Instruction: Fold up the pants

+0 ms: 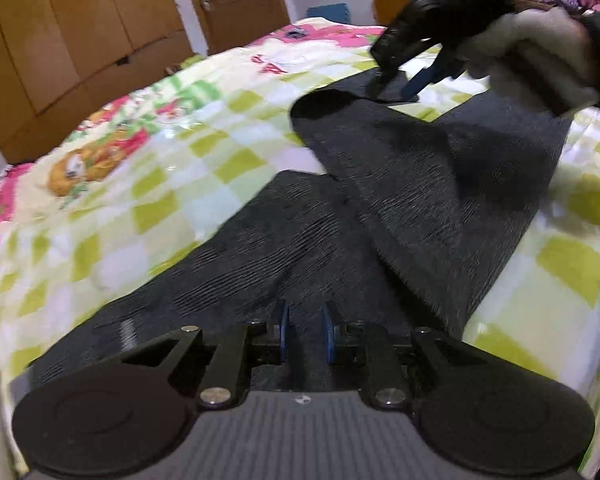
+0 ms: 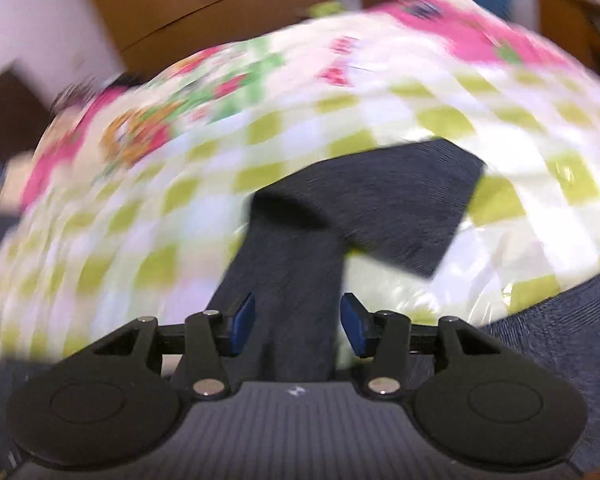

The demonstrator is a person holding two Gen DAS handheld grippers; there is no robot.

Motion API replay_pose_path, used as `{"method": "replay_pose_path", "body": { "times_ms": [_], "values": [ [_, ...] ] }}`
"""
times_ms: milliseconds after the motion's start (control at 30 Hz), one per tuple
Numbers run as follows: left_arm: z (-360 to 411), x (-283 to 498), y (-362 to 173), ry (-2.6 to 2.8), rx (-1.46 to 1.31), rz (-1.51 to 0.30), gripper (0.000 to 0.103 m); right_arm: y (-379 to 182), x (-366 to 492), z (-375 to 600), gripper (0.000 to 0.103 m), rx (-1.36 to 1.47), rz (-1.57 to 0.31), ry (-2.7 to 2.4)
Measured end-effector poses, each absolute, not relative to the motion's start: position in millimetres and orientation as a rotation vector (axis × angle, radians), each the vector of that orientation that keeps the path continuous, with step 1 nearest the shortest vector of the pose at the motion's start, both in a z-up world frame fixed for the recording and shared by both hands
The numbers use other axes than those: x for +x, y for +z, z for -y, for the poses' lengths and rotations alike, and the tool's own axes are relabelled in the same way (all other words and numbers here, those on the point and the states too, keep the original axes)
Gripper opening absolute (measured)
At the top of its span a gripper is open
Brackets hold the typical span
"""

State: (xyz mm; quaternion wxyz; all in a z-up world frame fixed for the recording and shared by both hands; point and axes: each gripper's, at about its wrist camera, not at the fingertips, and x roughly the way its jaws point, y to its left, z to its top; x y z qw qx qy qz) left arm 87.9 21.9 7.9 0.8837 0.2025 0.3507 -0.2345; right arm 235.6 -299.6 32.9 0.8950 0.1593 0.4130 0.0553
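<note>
Dark grey ribbed pants lie spread on the bed, one leg folded back over the other. My left gripper is low at the near end of the pants, and its blue pads pinch a ridge of the fabric. My right gripper hovers at the far leg end, held by a gloved hand, with its fingers apart. In the blurred right wrist view, the right gripper stands open over a strip of the pants. The cloth runs between its pads without being pressed.
The bed cover is checked green and white with pink cartoon prints. A wooden wardrobe and a door stand beyond the bed on the left. A wooden desk stands at the back right.
</note>
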Motion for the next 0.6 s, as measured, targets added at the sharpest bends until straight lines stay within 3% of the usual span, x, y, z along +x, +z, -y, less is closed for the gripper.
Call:
{"method": "replay_pose_path", "body": {
  "times_ms": [400,467,533,600],
  "values": [
    [7.4,114.2,-3.7,-0.526,0.406,-0.726,0.034,-22.9,277.4,355.4,0.049,0.877,-0.714,0.013],
    [9.1,114.2,-5.7,-0.522,0.422,-0.729,0.035,-23.5,275.7,358.2,0.043,0.904,-0.671,-0.022],
    [10.8,113.6,-6.5,-0.517,0.439,-0.732,0.035,-25.8,277.3,361.6,0.019,0.910,-0.653,-0.062],
    [12.0,114.9,-6.2,-0.513,0.440,-0.732,0.035,-32.6,278.3,370.0,0.015,0.989,-0.653,-0.081]
  ]
}}
